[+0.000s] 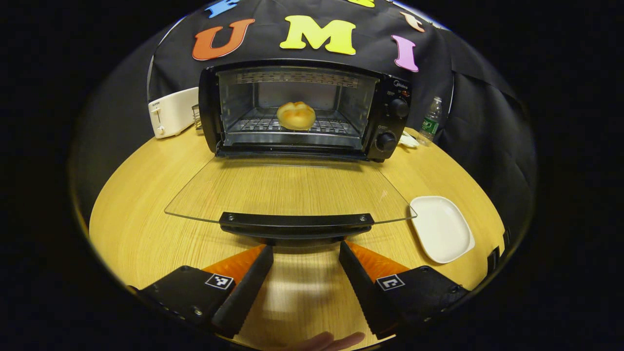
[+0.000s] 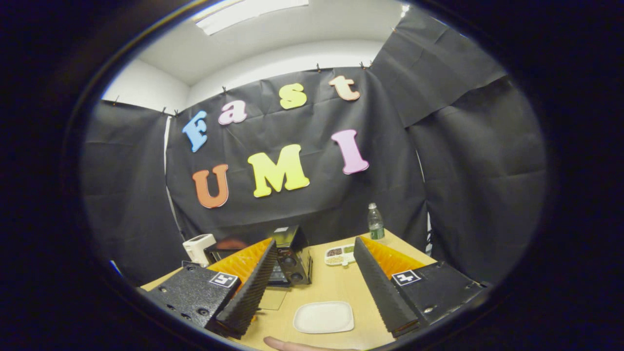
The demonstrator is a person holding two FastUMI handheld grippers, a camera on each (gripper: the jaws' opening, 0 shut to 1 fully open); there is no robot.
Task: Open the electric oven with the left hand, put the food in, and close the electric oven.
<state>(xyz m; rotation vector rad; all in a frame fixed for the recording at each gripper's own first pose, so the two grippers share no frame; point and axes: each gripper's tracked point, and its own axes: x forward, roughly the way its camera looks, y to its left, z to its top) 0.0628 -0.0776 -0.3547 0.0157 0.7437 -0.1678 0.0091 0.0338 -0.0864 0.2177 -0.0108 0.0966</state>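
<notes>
In the left gripper view, the left gripper point(image 1: 306, 253) has its jaws spread wide and empty, just short of the black door handle point(image 1: 296, 220) and level with it, likely placed to lift the door shut. The glass oven door point(image 1: 287, 187) lies folded flat over the wooden worktop point(image 1: 146, 229). Beyond it, the electric oven point(image 1: 304, 109) stands open, and the bread roll point(image 1: 296, 115) sits on the wire rack inside, so the food appears delivered. A white plate point(image 1: 441, 228) rests bare to the right. In the right gripper view, the right gripper point(image 2: 312, 270) is raised, tilted upward, jaws apart and empty, apparently held clear.
</notes>
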